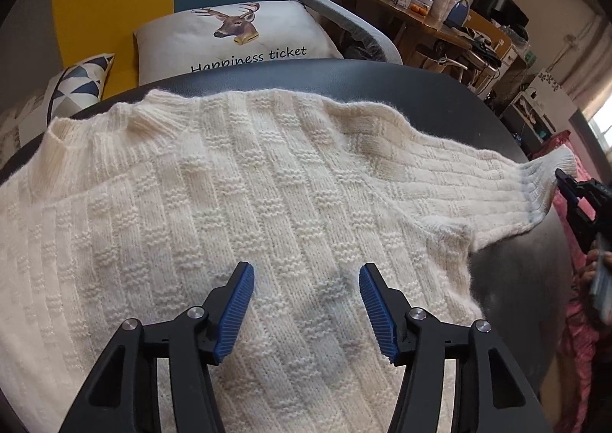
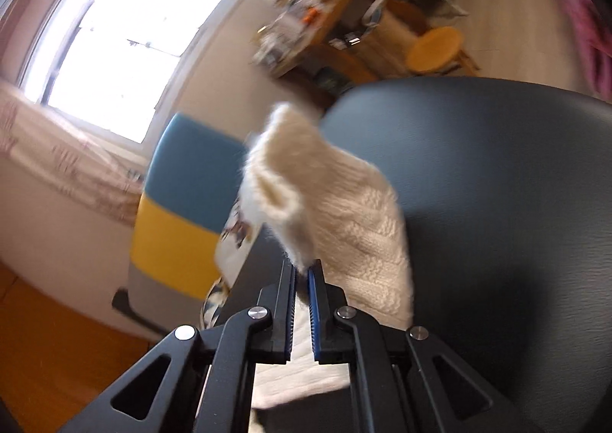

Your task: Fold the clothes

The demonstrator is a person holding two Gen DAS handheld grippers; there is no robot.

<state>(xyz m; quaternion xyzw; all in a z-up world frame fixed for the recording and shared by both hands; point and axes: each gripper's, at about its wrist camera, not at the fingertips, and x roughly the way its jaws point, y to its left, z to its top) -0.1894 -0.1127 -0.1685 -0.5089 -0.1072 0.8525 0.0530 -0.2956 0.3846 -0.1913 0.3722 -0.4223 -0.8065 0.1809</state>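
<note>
A cream knitted sweater (image 1: 237,196) lies spread flat on a dark round table (image 1: 382,85), collar at the far left, one sleeve (image 1: 497,184) stretched out to the right. My left gripper (image 1: 306,280) is open and empty, just above the sweater's body. My right gripper (image 2: 302,272) is shut on the sleeve cuff (image 2: 329,203) and holds it lifted off the table (image 2: 497,203). In the left wrist view the right gripper (image 1: 573,196) shows at the cuff at the table's right edge.
A sofa with a deer-print pillow (image 1: 237,35) and a triangle-pattern pillow (image 1: 76,85) stands behind the table. A cluttered wooden desk (image 1: 420,12) is at the back right. A yellow stool (image 2: 436,50) and a window (image 2: 126,39) show in the right wrist view.
</note>
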